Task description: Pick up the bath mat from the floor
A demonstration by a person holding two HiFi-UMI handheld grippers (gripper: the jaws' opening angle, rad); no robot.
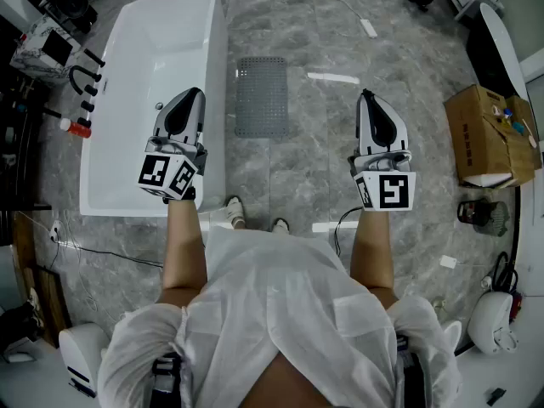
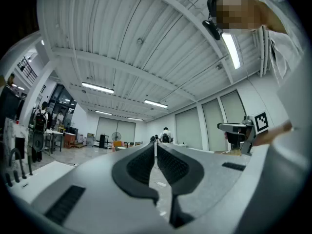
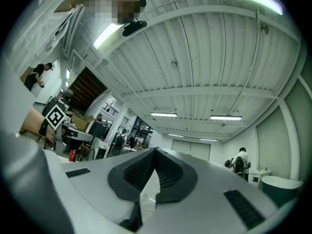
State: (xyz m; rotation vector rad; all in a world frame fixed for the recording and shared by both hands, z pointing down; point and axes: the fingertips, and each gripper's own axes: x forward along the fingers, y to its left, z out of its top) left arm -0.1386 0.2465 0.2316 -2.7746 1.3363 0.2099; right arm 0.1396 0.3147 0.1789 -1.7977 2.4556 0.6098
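A grey perforated bath mat lies flat on the marble floor, just right of the white bathtub. My left gripper is held above the tub's right rim, left of the mat, shut with nothing in it. My right gripper hovers over the floor to the right of the mat, also shut and empty. Both point slightly upward; in the left gripper view and in the right gripper view the jaws meet at the tips against the hall ceiling. Neither gripper view contains the mat.
A cardboard box stands at the right. Black tap fittings and a red-capped bottle sit left of the tub. Cables run across the floor. The person's feet are just behind the mat. People stand in the far hall.
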